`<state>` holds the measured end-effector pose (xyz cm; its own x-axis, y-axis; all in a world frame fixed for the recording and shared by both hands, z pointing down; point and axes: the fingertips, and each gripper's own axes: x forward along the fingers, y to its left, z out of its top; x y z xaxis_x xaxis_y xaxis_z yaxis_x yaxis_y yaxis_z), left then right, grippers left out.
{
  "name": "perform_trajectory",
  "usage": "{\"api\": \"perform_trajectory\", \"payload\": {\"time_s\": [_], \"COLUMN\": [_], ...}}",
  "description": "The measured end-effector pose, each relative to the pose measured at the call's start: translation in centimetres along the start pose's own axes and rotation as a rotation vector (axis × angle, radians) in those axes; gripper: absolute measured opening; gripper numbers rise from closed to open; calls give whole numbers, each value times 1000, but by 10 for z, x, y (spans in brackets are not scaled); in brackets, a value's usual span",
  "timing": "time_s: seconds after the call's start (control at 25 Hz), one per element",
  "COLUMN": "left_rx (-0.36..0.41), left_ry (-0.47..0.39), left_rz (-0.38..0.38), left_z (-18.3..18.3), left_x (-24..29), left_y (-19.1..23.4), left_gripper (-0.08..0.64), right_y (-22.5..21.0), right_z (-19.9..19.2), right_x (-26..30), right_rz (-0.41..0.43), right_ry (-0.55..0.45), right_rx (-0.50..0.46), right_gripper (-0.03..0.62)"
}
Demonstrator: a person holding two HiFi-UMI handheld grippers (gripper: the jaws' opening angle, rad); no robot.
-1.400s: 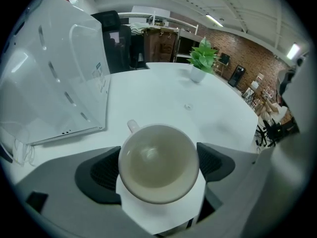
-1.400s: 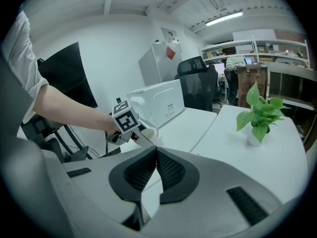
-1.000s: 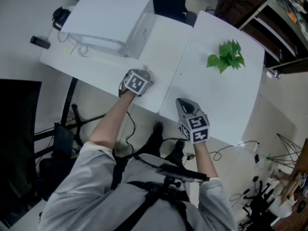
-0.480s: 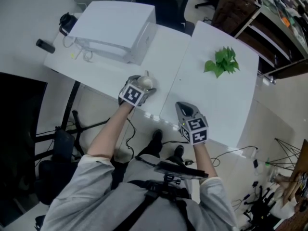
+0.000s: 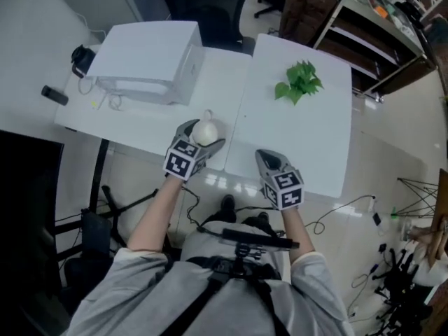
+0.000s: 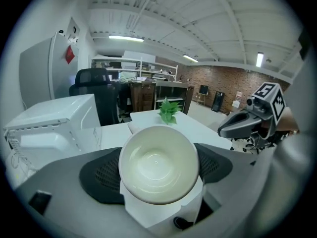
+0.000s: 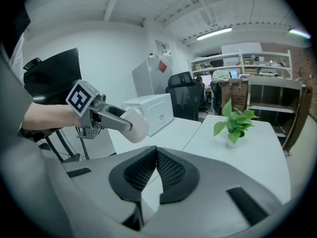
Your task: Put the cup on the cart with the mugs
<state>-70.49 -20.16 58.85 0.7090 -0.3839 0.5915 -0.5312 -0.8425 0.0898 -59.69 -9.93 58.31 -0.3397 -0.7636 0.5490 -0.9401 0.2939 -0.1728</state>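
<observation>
Left gripper (image 5: 204,134) jaws are clamped on the cup (image 6: 158,162), dark pads on opposite sides of its wall. The wide spread is just the cup's width, not an open hand. The cup lies sideways in the grip, with its mouth facing back at the gripper camera and its base pointing forward. It looks empty, so I'd say tilt doesn't matter for the carry.

In the right gripper view the cup hangs in the air, clear of the table (image 5: 301,145). In the head view it sits over the near edge, by the seam between the two tabletops. I read that as pickup done and carry phase.

Right gripper (image 5: 267,157) has its jaws closed pad to pad, with nothing between them. It's parked just beside the left, over the table edge. Probably idle and kept out of the way, since this is a one-hand job.

Also on the table are a white box (image 5: 143,51) on the left half and a plant (image 5: 299,82) at the far right, both well apart from the cup, so neither blocks the way out.

No cart or mugs show in any view. There are only shelves (image 5: 364,19) behind the table. The next move likely needs a turn to find the cart.
</observation>
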Motion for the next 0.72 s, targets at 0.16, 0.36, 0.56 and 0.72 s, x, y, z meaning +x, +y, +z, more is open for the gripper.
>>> {"api": "perform_trajectory", "payload": {"time_s": [0.16,0.36,0.56,0.72], "left_rx": [46,113,184,234], "left_ry": [-38,-62,-64,-63], "left_rz": [-66,-178,-331,-422], "left_z": [19,42,58,66], "left_x": [-2,6,28,42], "left_y": [-33,-82,-149,-198], "left_gripper": [431,431,431,431], "right_y": [-13,-34,-82,-108], "right_z": [-6,-29,-62,-96], "right_x": [-25,-71,-145,-207], "right_rz": [-77,-202,-401,-541], "right_ry": [-33,-62,-107,-117], "right_rx": [50,147,259,334], "right_gripper": [-9,-9,-9,-9]}}
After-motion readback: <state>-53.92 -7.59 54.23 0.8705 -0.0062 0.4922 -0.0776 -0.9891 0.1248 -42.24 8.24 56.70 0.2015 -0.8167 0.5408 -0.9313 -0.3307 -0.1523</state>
